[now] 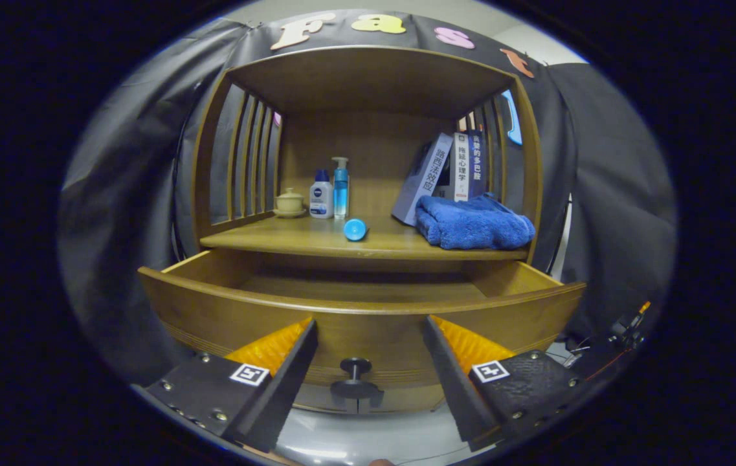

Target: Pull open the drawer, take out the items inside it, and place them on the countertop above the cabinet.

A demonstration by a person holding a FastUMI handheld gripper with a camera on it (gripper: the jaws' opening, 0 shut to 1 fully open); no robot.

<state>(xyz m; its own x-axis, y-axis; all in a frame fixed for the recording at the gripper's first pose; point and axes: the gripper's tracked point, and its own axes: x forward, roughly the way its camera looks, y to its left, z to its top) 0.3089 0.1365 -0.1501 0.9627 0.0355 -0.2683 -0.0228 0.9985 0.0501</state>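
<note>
The wooden drawer (368, 323) stands pulled open below the countertop (316, 243); the part of its inside that I see is bare wood. Its dark knob (356, 382) sits low on the drawer front, between my fingers. My gripper (368, 327) is open, fingers spread on either side of the knob and touching nothing. A small blue round item (355, 229) lies on its side on the countertop, just behind the drawer. The drawer's near inside, behind its front panel, is hidden.
On the countertop stand a small lidded cup (290, 202), a white bottle (321, 195) and a blue pump bottle (340, 188) at the back left. Leaning books (442, 173) and a folded blue towel (474, 223) fill the right. Slatted side walls and a wooden top enclose the shelf.
</note>
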